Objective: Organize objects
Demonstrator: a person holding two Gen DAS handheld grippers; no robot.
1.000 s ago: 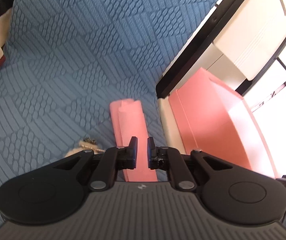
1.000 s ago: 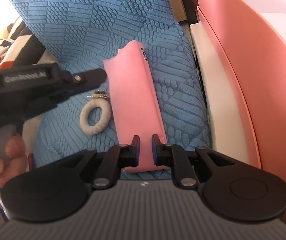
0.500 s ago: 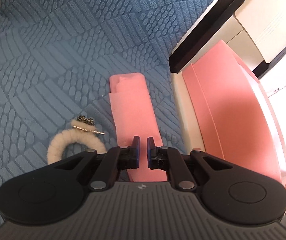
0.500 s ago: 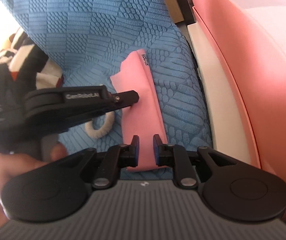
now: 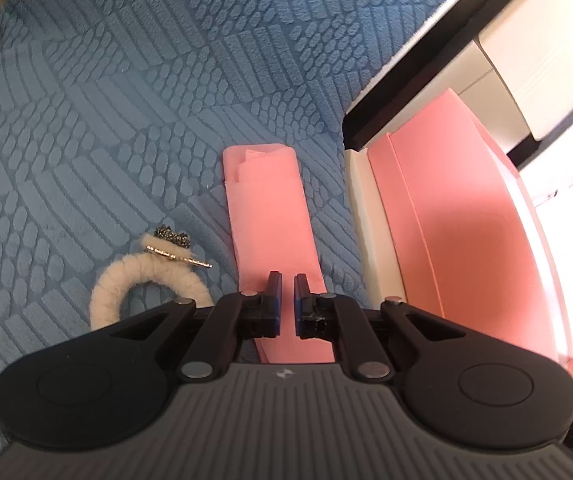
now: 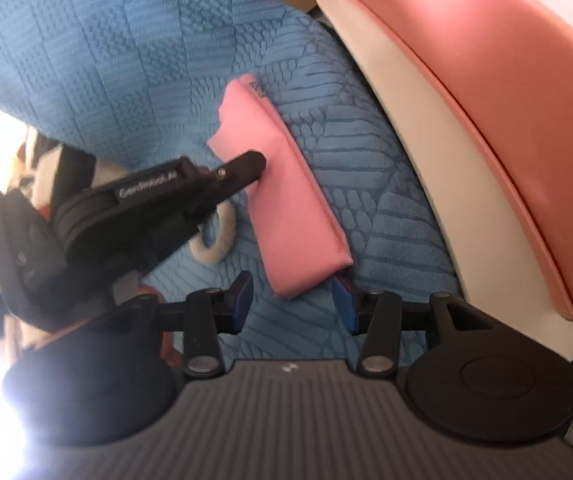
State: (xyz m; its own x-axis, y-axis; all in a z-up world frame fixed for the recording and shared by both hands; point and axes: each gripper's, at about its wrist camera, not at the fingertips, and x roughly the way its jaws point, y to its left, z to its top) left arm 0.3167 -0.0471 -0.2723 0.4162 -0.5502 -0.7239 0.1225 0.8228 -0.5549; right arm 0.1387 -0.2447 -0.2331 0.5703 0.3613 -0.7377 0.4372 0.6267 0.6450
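Note:
A long pink pouch (image 5: 270, 236) lies on the blue textured bedspread (image 5: 126, 100), with its open flap end far from me. My left gripper (image 5: 285, 280) is shut and hangs low over the pouch's near half. In the right wrist view its closed tip rests at the left edge of the pouch (image 6: 286, 200); I cannot tell whether it touches. My right gripper (image 6: 292, 296) has its jaws opening. The pouch's near end lies between them, and the pads do not press on it. A cream fluffy scrunchie (image 5: 146, 284) with a small dark bow and a gold clip lies left of the pouch.
A pink and cream padded case (image 5: 466, 220) stands close along the pouch's right side. White furniture with a black edge (image 5: 526, 40) is behind it. A striped cloth (image 6: 34, 152) lies at the far left. A hand (image 6: 146, 292) holds the left gripper.
The right gripper's jaws have spread apart around the pouch's near end, and its view has rolled. The left gripper has come down over the pouch, so the scrunchie now shows fully.

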